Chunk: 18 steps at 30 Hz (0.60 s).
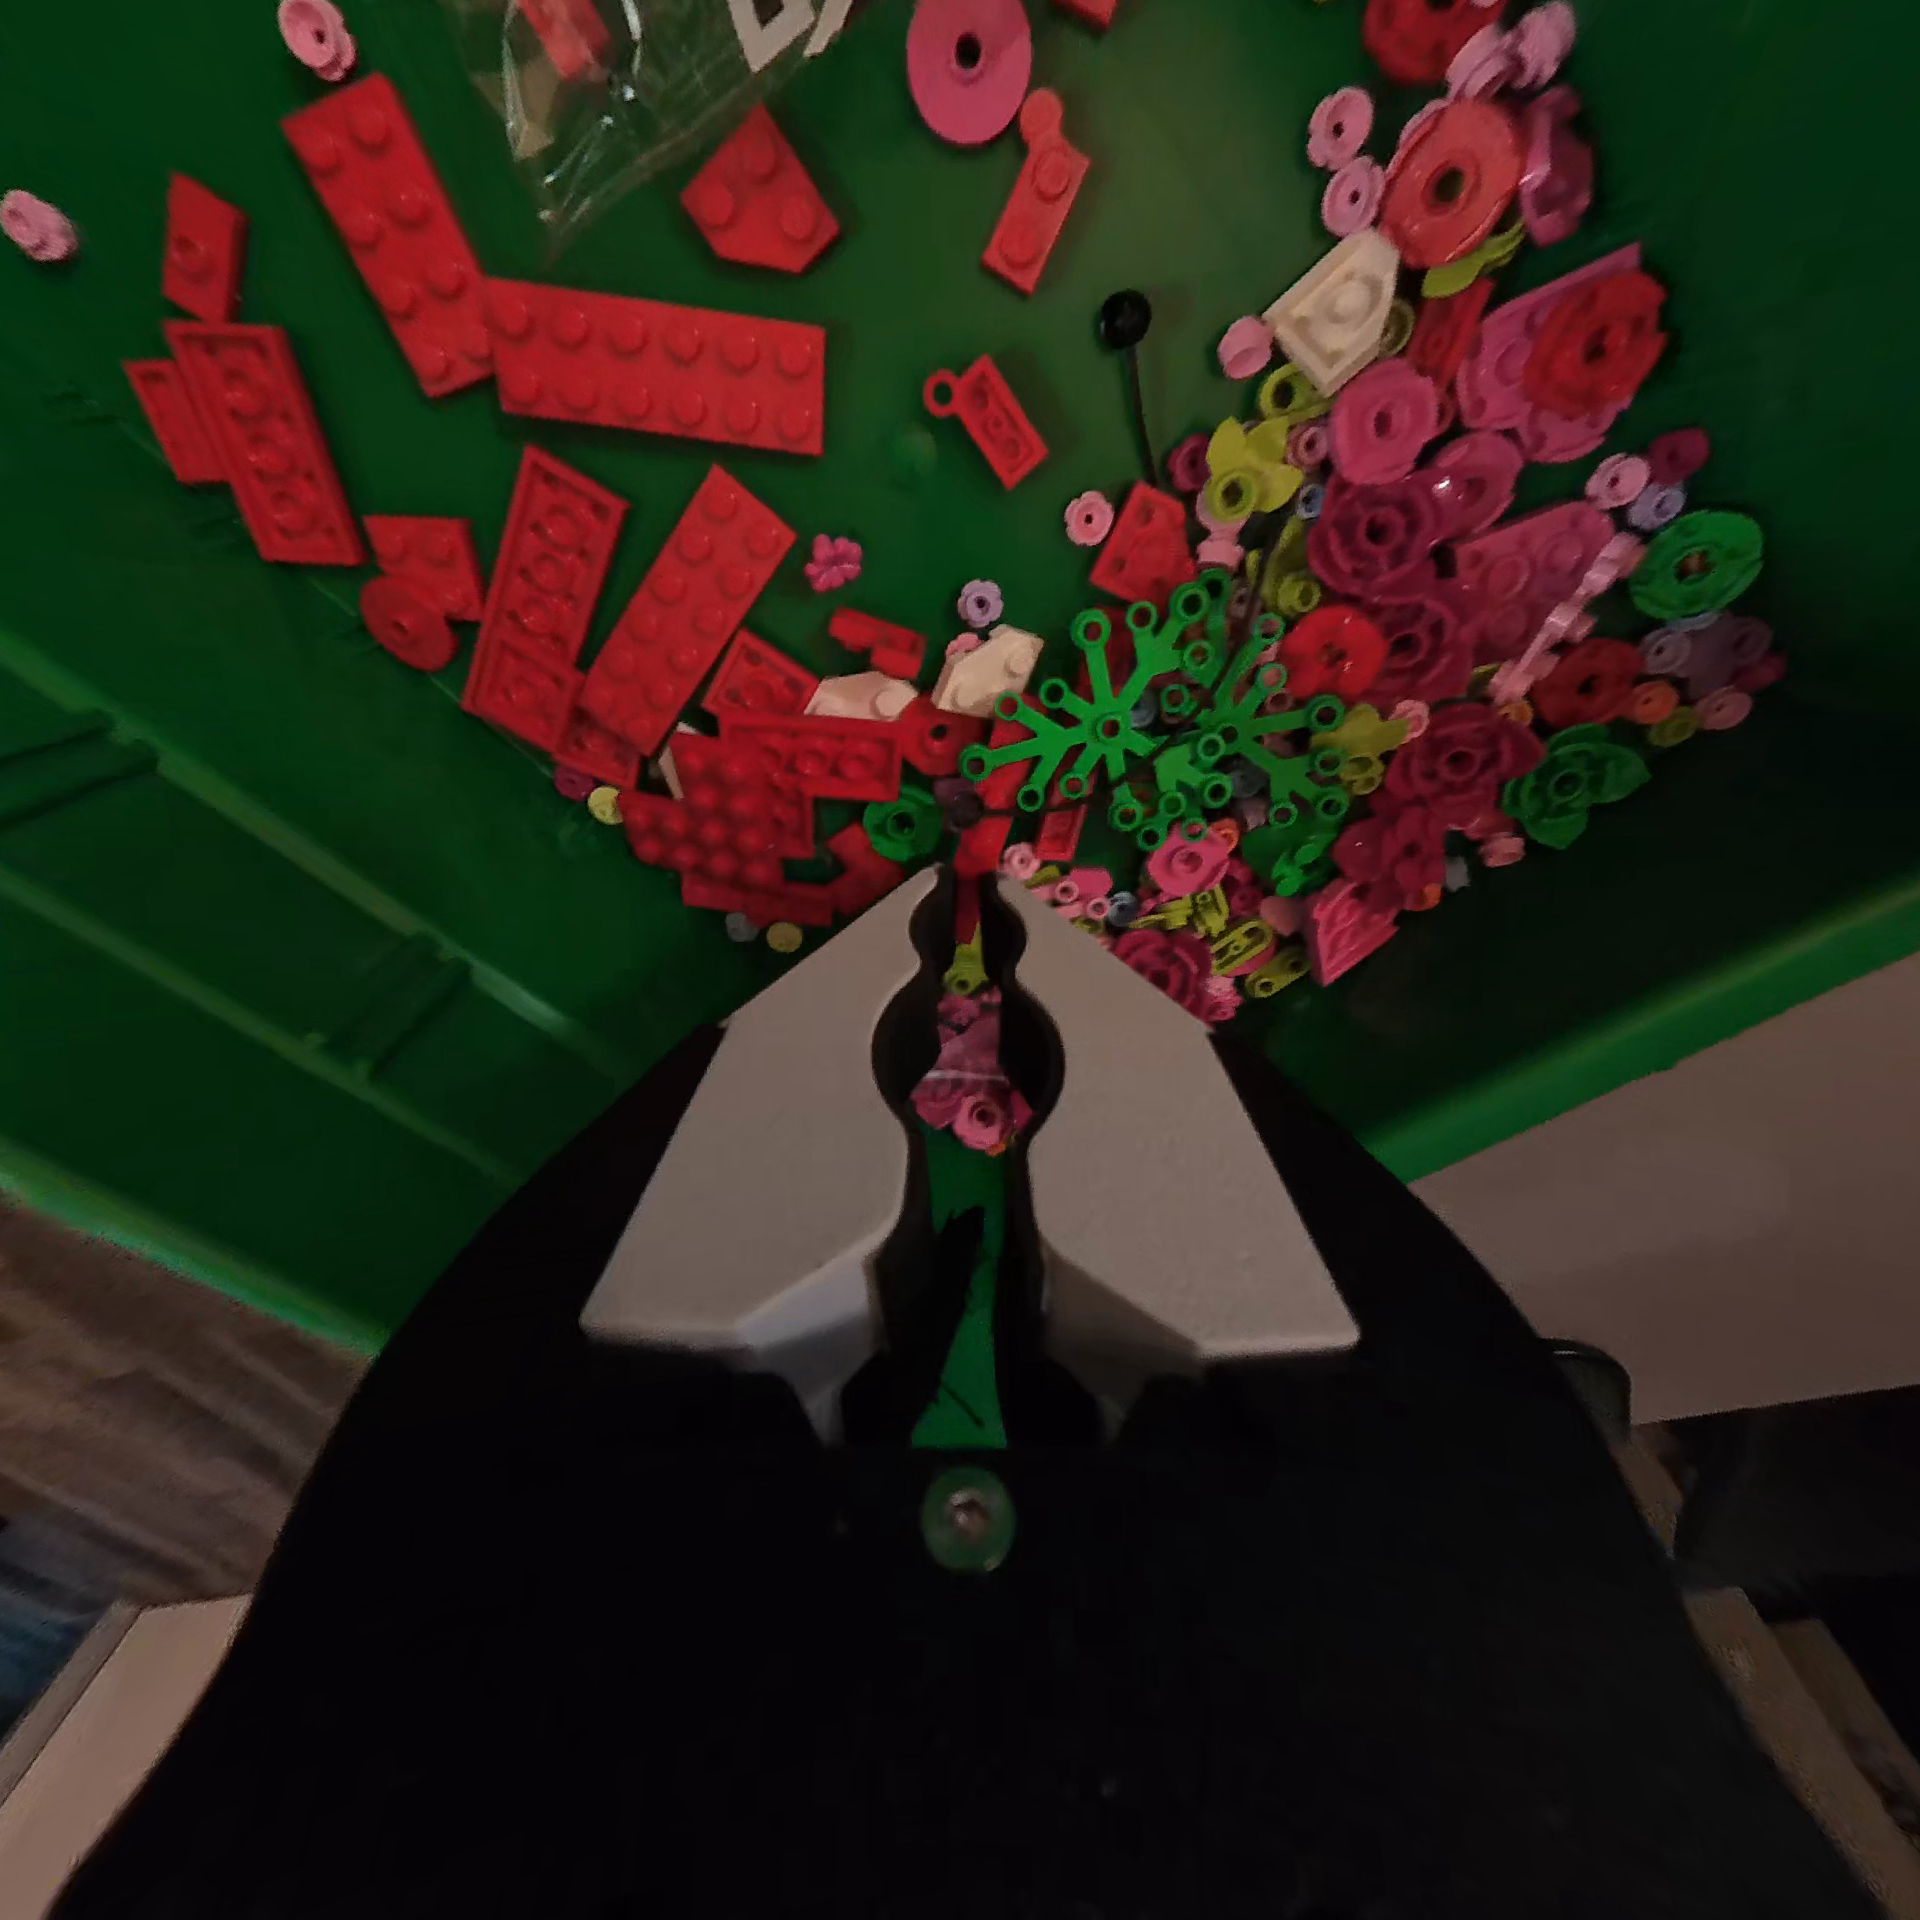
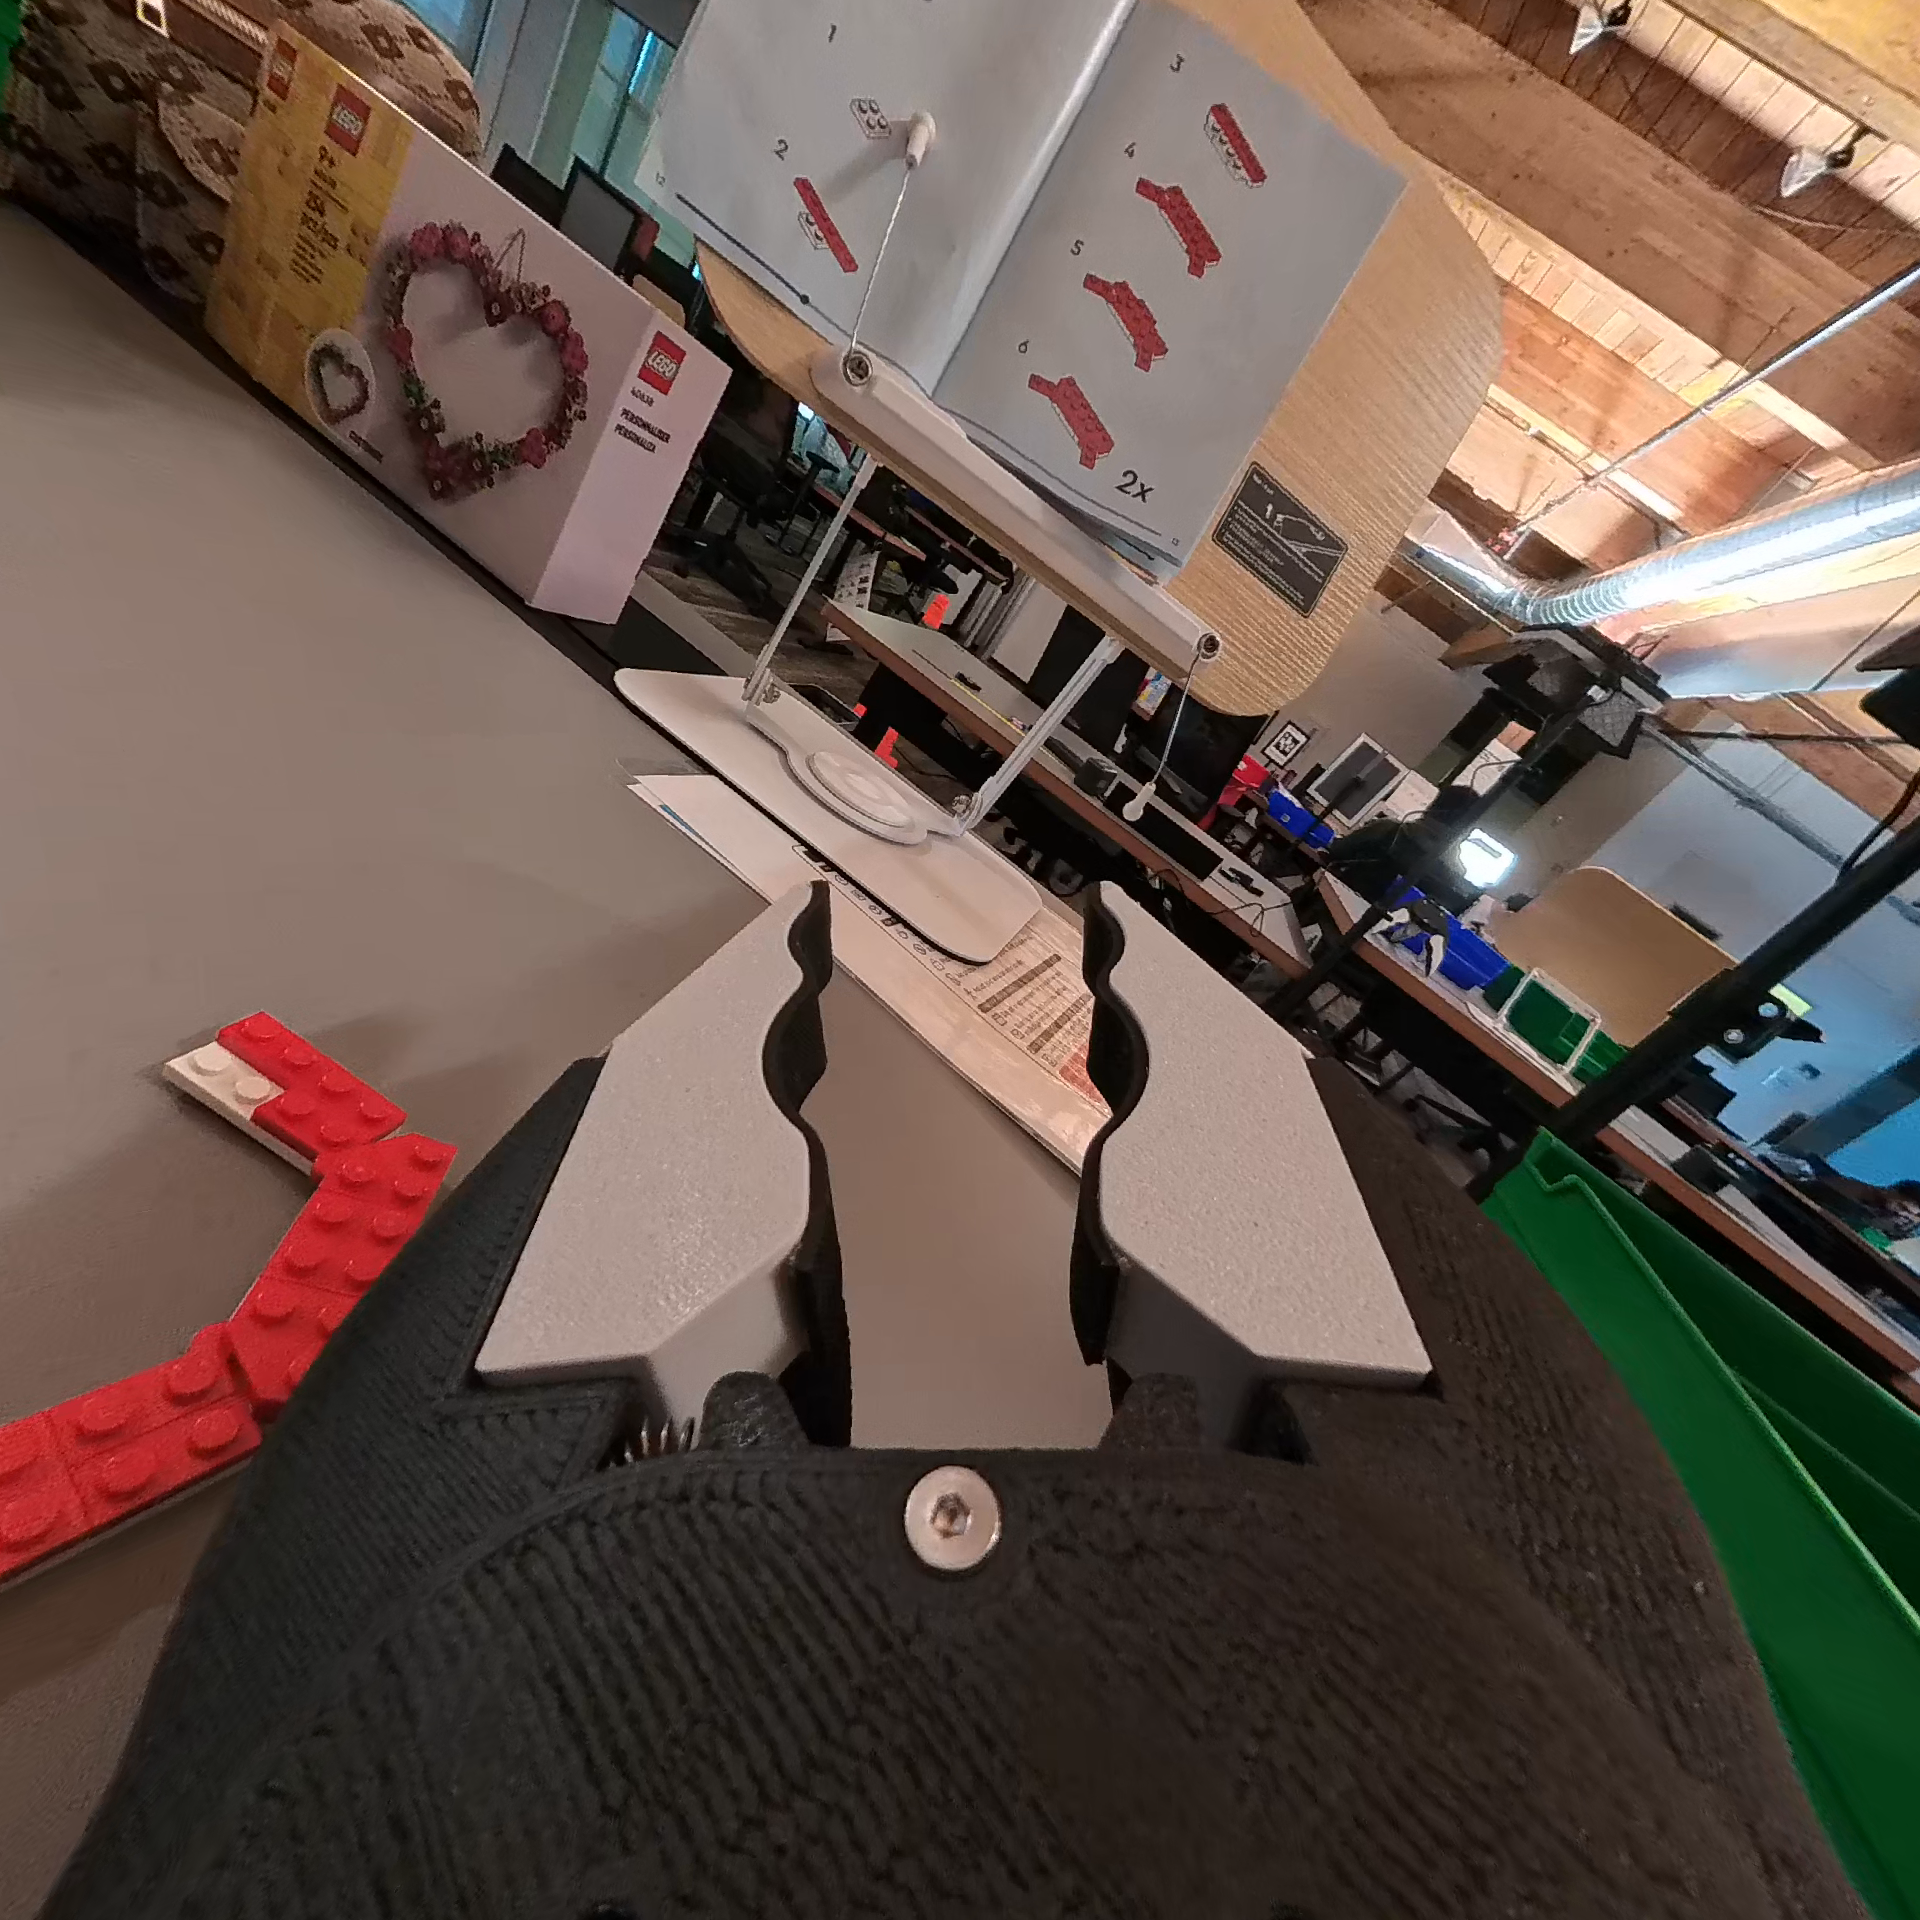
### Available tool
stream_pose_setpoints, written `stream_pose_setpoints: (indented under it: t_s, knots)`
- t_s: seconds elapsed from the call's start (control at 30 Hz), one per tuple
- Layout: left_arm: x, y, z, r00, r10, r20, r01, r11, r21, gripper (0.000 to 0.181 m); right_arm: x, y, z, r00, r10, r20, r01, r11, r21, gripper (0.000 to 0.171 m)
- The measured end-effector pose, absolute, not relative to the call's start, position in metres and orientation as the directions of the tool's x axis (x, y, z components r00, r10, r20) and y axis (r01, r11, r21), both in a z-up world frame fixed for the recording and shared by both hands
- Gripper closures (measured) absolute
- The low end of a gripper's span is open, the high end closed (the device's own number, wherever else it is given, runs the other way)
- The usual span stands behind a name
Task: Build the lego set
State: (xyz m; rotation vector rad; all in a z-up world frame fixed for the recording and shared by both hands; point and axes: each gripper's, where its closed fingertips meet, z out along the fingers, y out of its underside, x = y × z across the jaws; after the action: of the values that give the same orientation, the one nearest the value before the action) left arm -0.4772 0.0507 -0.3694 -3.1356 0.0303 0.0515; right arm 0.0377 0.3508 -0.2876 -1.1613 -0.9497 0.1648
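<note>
- Left tool (image 1: 971,883): fingers nearly closed over the green bin (image 1: 312,883) of loose pieces; whether it grips a piece cannot be told.
- Right tool (image 2: 956,935): fingers spread, empty, above the grey worktop (image 2: 312,779).
- Red plate chain (image 2: 260,1247), one white plate at its end, lies on the worktop: an early sub-assembly.
- Red plates (image 1: 655,364) and flower pieces (image 1: 1455,582) remain unsorted; most of the build appears outstanding.
- Instruction booklet (image 2: 1039,260) stands open on its stand.

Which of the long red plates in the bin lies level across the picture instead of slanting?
The eight-stud-long red plate in the upper middle of the green bin. It lies nearly level; the other long red plates all slant.
</note>
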Motion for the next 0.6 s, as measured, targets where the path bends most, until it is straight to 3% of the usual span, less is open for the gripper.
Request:
stream_pose_setpoints:
  t_s: [0.37, 0.6]
  knots:
    - [-0.500, 0.034, -0.336, 0.973, -0.048, -0.226, -0.031, -0.996, 0.080, 0.179, 0.038, 0.350, -0.286, 0.623, 0.571, 0.535, 0.327, 0.431, -0.841, 0.124]
    - [-0.459, 0.057, -0.276, 0.970, -0.088, -0.229, -0.104, -0.993, -0.061, 0.179, 0.041, 0.352, -0.284, 0.640, 0.567, 0.519, 0.314, 0.423, -0.850, 0.124]
